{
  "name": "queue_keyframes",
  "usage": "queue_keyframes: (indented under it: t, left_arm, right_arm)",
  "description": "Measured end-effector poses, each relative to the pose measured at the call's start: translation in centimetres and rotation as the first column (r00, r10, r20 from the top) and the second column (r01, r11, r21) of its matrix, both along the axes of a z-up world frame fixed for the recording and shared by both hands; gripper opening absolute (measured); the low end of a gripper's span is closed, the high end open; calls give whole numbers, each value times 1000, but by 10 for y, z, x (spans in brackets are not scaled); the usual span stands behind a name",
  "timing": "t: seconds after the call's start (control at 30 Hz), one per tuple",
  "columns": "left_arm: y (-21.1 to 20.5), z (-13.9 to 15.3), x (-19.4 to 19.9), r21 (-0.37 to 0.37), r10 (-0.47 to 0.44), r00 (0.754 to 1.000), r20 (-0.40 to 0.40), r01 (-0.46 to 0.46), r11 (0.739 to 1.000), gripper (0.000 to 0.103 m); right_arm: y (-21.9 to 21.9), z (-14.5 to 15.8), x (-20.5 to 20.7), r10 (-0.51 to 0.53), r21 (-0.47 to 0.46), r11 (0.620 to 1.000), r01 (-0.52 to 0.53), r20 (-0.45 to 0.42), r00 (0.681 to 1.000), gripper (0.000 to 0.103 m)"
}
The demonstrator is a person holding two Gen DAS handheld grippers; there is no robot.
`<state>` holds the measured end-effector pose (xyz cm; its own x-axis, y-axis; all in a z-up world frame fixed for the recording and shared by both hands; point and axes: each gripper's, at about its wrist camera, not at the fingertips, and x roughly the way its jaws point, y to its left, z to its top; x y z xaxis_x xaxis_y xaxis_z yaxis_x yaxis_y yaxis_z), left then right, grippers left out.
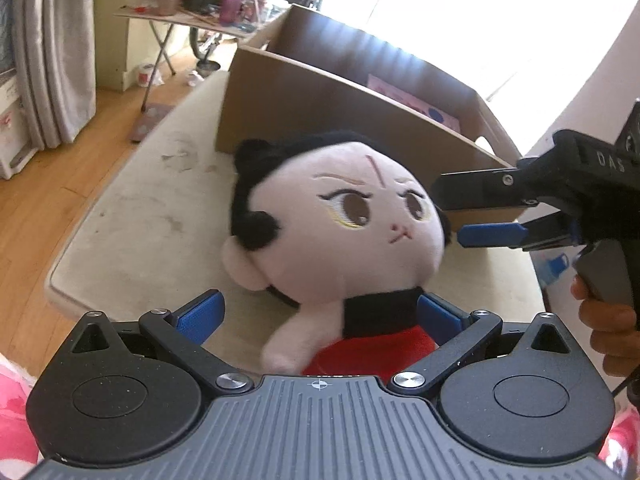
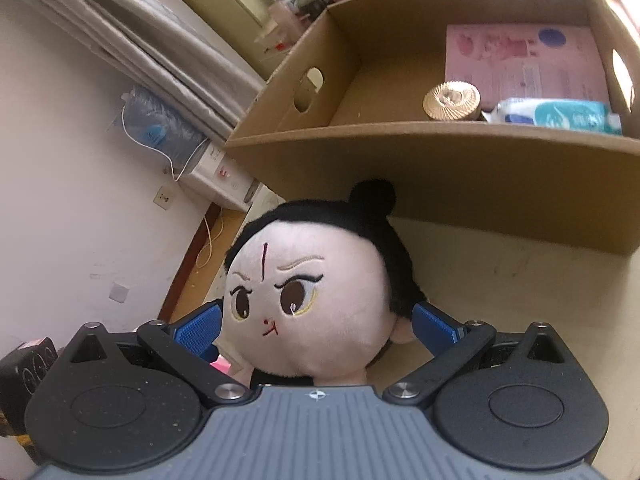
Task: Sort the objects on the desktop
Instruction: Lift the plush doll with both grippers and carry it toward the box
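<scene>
Both pairs of tongs — left tongs (image 1: 318, 314) and right tongs (image 2: 316, 326) — stand spread around the plush doll (image 1: 336, 224), lying on the table (image 1: 132, 240) just before the cardboard box (image 2: 400, 152), seemingly ready to lift it in.

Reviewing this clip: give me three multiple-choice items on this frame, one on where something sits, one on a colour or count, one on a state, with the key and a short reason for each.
1. Where is the plush doll?
A. inside the cardboard box
B. on the table, in front of the cardboard box
C. on the floor

2. What colour are the gripper pads?
A. blue
B. green
C. white

3. How does the left gripper stand?
A. shut on nothing
B. out of view
C. open, jaws either side of the doll's body

Key: 1 B, the doll lies on the table before the cardboard box. 2 A, the pads are blue in both views. 3 C, gaps show between the pads and the doll.
</scene>
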<state>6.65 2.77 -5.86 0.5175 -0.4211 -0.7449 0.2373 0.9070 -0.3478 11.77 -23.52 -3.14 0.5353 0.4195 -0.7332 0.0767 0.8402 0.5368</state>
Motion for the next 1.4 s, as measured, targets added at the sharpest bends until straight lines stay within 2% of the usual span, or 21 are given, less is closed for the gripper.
queue_keyframes:
  t: [0.43,0.8,1.07,1.4]
  left_arm:
    - [12,-9,16,-56,5,998,-67,-8,998,103]
    - [8,-12,25,-76,-29,997,-72,24,997,103]
    - [5,-12,30,-83,-49,996,-74,43,996,103]
    - [-6,-13,37,-89,-59,995,-76,52,995,103]
  right_arm:
    - [-7,-18,22,-72,66,995,70,22,997,103]
    - [-33,-41,16,-213,162,964,213,-16,977,103]
    - [-30,-60,26,-163,279,943,183,-94,982,103]
    - [-20,-55,30,-140,245,957,158,-90,986,103]
